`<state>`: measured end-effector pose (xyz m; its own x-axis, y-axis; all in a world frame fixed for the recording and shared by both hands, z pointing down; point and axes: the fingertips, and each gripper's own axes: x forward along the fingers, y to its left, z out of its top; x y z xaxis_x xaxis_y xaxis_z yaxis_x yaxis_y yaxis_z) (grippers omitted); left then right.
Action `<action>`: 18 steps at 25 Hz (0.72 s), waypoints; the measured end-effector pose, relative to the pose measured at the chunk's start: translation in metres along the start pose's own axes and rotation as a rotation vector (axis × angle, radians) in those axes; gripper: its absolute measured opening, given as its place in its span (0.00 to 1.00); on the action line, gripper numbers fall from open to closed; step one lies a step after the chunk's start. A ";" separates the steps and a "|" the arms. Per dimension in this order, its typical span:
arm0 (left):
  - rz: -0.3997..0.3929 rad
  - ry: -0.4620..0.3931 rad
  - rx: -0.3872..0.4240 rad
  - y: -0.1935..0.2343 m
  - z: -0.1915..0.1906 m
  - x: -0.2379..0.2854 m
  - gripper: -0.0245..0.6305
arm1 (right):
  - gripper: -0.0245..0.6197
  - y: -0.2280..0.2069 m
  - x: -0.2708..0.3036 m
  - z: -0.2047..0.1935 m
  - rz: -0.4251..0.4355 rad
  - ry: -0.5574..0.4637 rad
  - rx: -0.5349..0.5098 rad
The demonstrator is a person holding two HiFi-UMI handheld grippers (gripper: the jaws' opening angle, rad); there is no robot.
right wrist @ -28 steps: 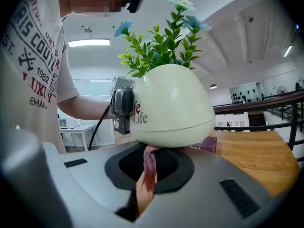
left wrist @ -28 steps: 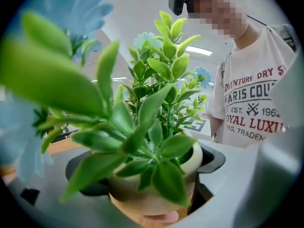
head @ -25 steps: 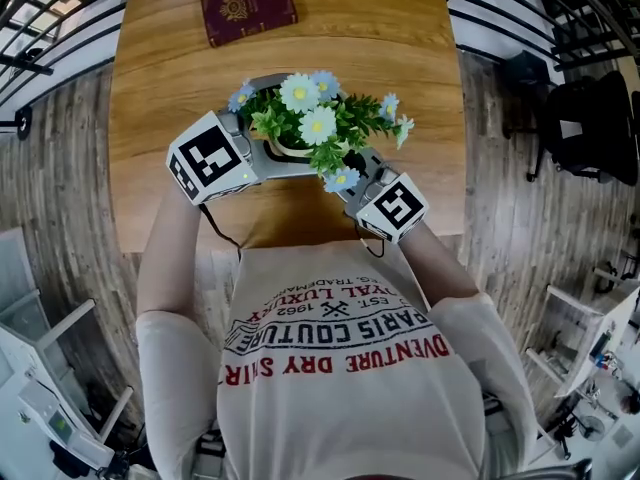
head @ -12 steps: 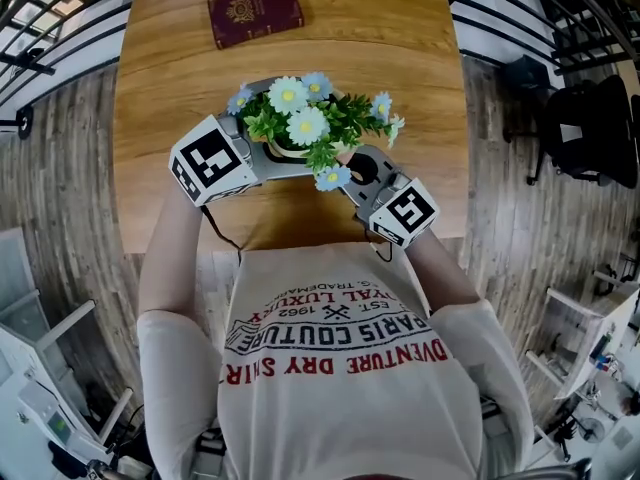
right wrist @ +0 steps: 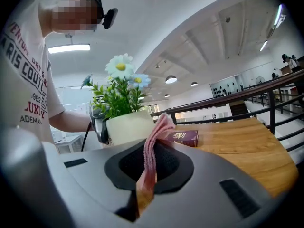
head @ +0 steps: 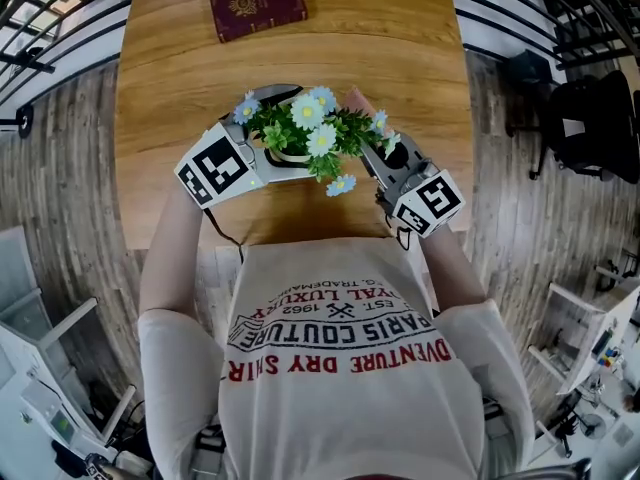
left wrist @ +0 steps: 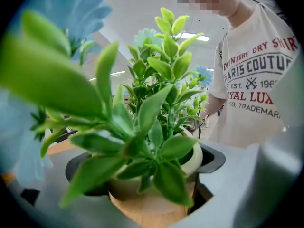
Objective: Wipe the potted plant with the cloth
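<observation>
The potted plant, green leaves with white and pale blue daisies in a cream pot, stands near the front edge of the wooden table. My left gripper reaches in from the left, its jaws closed round the pot. My right gripper is at the plant's right side, shut on a pink cloth. The cloth's free end sticks up close to the pot and the outer leaves. Leaves hide most of the pot in the head view.
A dark red booklet with a gold crest lies at the far side of the table, also visible as the booklet behind the cloth. Black railings flank the table. The person's torso is against the near edge.
My right gripper has swung from the plant's front round to its right side, carrying the cloth. The plant and left gripper have shifted slightly right.
</observation>
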<state>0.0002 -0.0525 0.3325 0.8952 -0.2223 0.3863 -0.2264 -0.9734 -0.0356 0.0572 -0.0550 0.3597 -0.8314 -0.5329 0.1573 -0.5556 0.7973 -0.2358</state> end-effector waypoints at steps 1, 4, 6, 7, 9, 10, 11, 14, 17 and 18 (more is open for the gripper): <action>-0.004 0.012 0.007 -0.003 -0.004 0.003 0.87 | 0.09 -0.003 -0.002 0.000 -0.013 0.002 -0.001; -0.011 0.024 0.007 -0.010 -0.016 0.011 0.87 | 0.09 -0.013 -0.007 -0.006 -0.067 0.033 -0.025; -0.004 0.023 0.002 -0.012 -0.023 0.016 0.87 | 0.09 -0.024 -0.013 -0.011 -0.111 0.063 -0.056; 0.001 0.024 0.003 -0.014 -0.027 0.020 0.87 | 0.09 -0.030 -0.017 -0.013 -0.138 0.075 -0.061; 0.015 0.024 0.002 -0.015 -0.037 0.028 0.87 | 0.09 -0.043 -0.025 -0.017 -0.190 0.095 -0.061; 0.023 0.025 -0.001 -0.015 -0.042 0.033 0.87 | 0.09 -0.050 -0.028 -0.019 -0.213 0.104 -0.061; 0.034 0.029 -0.004 -0.015 -0.048 0.038 0.87 | 0.09 -0.057 -0.032 -0.021 -0.234 0.111 -0.062; 0.065 0.069 -0.016 -0.011 -0.071 0.054 0.87 | 0.09 -0.076 -0.040 -0.027 -0.288 0.137 -0.062; 0.053 0.099 -0.038 -0.013 -0.090 0.073 0.87 | 0.09 -0.095 -0.048 -0.033 -0.341 0.172 -0.061; 0.042 0.111 -0.036 -0.015 -0.096 0.079 0.87 | 0.09 -0.100 -0.050 -0.035 -0.351 0.178 -0.053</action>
<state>0.0375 -0.0501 0.4524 0.8373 -0.2532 0.4846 -0.2781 -0.9603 -0.0211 0.1543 -0.0980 0.4091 -0.5754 -0.7221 0.3841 -0.8015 0.5914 -0.0888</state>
